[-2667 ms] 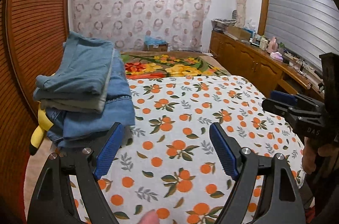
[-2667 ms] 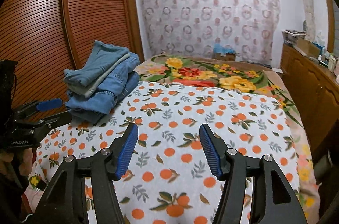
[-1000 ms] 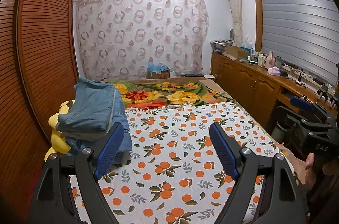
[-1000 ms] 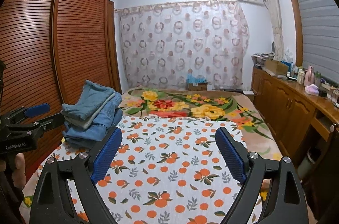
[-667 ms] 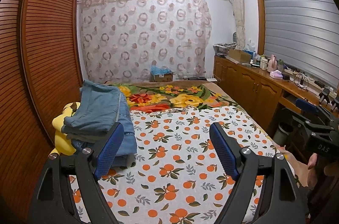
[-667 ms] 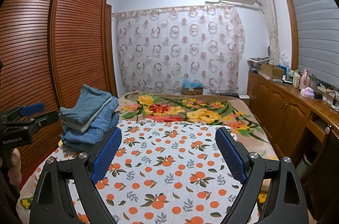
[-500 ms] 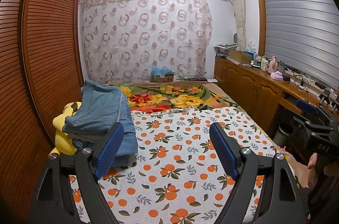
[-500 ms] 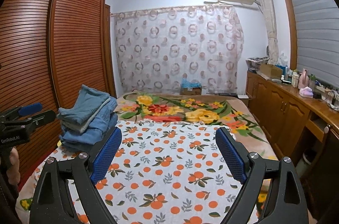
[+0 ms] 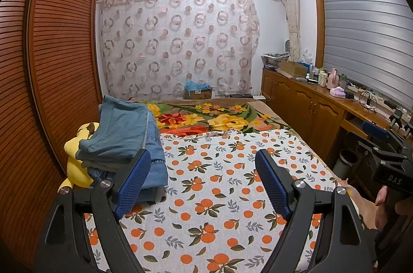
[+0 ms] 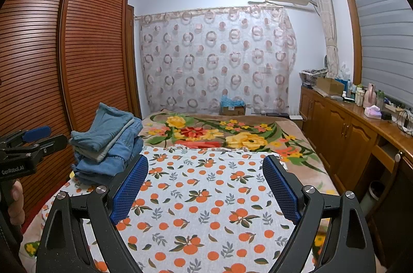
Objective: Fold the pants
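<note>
A stack of folded blue denim pants (image 9: 121, 138) lies at the left side of the bed, on the orange-print sheet (image 9: 219, 195); it also shows in the right wrist view (image 10: 108, 144). My left gripper (image 9: 204, 185) is open and empty, held above the sheet, with the stack just past its left finger. My right gripper (image 10: 206, 187) is open and empty above the sheet's near part. Each gripper shows at the edge of the other's view: the right one (image 9: 382, 146) and the left one (image 10: 31, 141).
A yellow plush toy (image 9: 77, 159) lies under the stack by the wooden wardrobe (image 9: 51, 66). A floral blanket (image 10: 219, 133) covers the far bed. A wooden counter (image 10: 361, 128) with bottles runs along the right. A bin (image 9: 346, 162) stands beside the bed.
Both grippers have lifted and drawn back from the bed, so more of the room shows. The right gripper's jaws have opened wider. The pants stack has not moved.
</note>
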`<control>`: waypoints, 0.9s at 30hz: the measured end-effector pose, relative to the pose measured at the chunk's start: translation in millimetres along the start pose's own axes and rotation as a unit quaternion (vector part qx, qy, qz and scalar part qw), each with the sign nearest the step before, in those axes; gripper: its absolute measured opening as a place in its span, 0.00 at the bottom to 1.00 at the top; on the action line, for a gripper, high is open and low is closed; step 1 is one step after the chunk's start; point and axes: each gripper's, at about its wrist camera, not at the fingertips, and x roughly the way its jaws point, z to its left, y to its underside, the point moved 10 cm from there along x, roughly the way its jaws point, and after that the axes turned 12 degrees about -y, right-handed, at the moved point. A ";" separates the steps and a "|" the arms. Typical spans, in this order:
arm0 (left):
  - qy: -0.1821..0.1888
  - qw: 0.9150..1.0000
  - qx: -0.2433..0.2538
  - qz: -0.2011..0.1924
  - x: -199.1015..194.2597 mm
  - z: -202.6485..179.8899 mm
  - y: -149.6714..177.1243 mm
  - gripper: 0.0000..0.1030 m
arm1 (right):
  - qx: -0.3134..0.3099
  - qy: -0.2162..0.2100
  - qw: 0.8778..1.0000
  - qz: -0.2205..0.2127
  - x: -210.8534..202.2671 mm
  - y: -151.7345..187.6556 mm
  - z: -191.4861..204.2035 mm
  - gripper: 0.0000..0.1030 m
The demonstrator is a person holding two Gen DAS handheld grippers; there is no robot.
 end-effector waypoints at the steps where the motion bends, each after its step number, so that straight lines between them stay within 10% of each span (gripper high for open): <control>1: 0.000 1.000 0.000 0.000 -0.1 0.2 0.0 0.81 | 0.000 0.000 1.000 0.000 1.1 0.0 -0.1 0.89; 27: -0.001 1.000 -0.001 0.000 0.4 1.6 -0.1 0.81 | -0.001 -0.001 1.000 0.000 -0.7 2.0 -0.8 0.89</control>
